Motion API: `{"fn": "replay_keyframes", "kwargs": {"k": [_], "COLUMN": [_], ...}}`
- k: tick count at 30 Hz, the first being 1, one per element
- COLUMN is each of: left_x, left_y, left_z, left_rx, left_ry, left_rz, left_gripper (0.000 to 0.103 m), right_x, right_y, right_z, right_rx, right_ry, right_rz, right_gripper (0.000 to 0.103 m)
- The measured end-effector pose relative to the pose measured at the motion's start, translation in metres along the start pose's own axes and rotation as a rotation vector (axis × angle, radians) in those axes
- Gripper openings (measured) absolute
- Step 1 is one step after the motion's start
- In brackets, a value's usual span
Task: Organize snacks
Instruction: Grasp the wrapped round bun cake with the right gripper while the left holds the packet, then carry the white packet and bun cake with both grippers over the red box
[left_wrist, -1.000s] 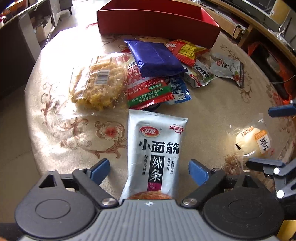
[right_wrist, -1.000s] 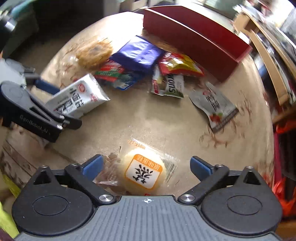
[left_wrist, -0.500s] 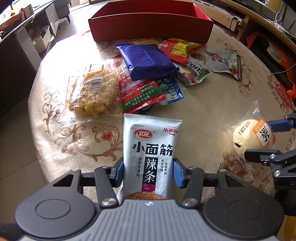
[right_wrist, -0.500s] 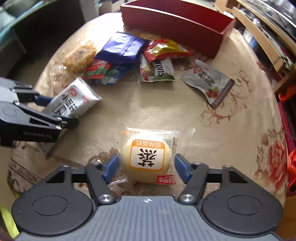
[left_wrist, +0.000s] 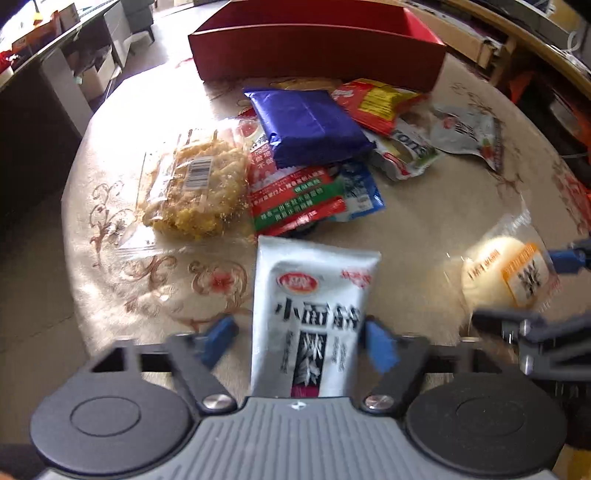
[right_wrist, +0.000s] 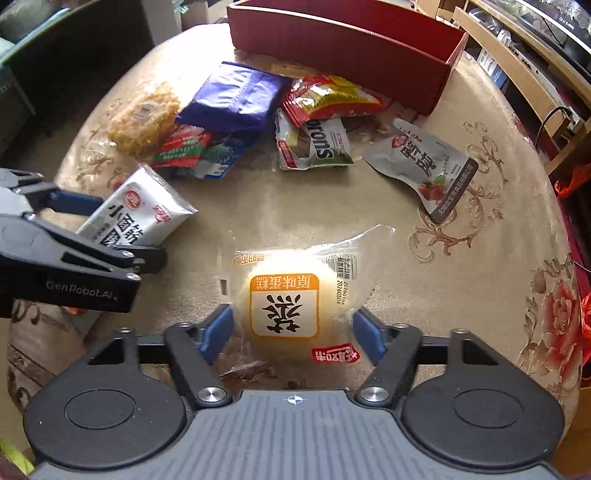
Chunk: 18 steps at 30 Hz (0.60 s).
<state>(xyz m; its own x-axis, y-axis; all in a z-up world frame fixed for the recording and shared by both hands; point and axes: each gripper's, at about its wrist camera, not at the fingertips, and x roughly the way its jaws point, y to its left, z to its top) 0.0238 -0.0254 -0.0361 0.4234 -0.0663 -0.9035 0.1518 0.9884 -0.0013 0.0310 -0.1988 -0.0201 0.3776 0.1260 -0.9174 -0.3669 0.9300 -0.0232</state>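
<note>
Blue-padded fingers (left_wrist: 380, 345) loosen beside white packet (left_wrist: 314, 314); wrapped cake (right_wrist: 284, 310) likewise.

white pouch (left_wrist: 312, 314): black lettering, red oval logo, near centre, lengthwise.
wrapped cake (right_wrist: 286, 312): round, pale yellow, clear wrapper, orange label, near right.
pile: blue packet (left_wrist: 308, 125) atop a red-green one (left_wrist: 295, 199), far centre.
red box (left_wrist: 314, 48): open, far edge.

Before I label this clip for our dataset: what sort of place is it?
Probably a home living or dining room: a round table with a floral cloth, loose snacks beside a red box, and wooden shelving behind.
</note>
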Motion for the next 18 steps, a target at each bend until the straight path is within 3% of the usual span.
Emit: {"fn": "replay_keyframes", "kwargs": {"k": [6, 14, 18], "left_x": [-0.008, -0.032, -0.041], "left_y": [0.002, 0.006, -0.001], "left_z": [-0.002, 0.003, 0.014], "left_rx": [-0.037, -0.080, -0.056], "left_ry": [0.015, -0.025, -0.056], "left_rz": [-0.008, -0.010, -0.022], "left_gripper": [0.040, 0.037, 0.036], "right_x": [-0.007, -0.027, -0.035], "right_y": [-0.005, -0.007, -0.009], "right_z": [-0.004, -0.002, 0.002], "right_rx": [0.030, 0.062, 0.076], "right_ry": [-0.013, -0.088, -0.118], "right_rz": [-0.001, -0.001, 0.007], "right_gripper": [0.069, 0.069, 0.069]}}
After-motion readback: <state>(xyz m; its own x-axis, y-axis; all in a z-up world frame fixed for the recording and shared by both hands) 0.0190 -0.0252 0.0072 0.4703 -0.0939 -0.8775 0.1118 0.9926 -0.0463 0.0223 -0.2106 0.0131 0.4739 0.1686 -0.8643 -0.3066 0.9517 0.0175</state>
